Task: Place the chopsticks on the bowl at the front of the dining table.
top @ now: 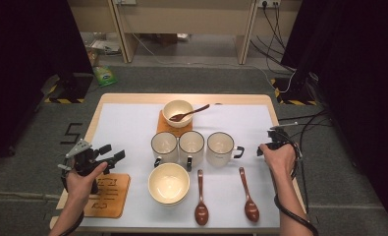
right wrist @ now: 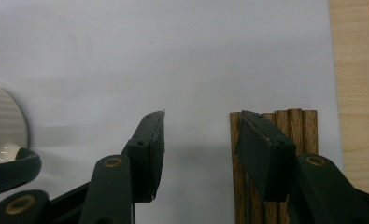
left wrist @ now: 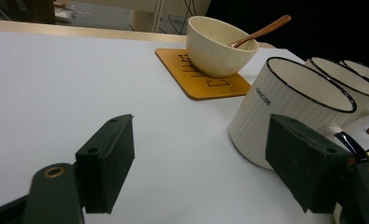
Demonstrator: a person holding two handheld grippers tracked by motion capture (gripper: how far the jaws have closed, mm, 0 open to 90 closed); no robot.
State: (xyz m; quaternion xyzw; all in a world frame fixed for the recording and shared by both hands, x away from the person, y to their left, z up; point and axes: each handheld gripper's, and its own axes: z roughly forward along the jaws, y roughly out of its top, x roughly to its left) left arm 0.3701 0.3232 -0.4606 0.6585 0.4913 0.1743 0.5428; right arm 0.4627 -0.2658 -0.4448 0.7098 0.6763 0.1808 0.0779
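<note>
Near left: bare wooden coaster on desk. Cream bowl just right of it, off coaster. 2 loose spoons right of bowl.

Left gripper above coaster's far edge, jaws released, grasping nothing. Right gripper at desk's right edge, jaws released over slatted wood piece.

Beyond: row of 3 mugs.

Far: second bowl on own coaster, spoon inside.

Likely between grasps. Next probably: pinch near bowl's rim, lift onto coaster.
</note>
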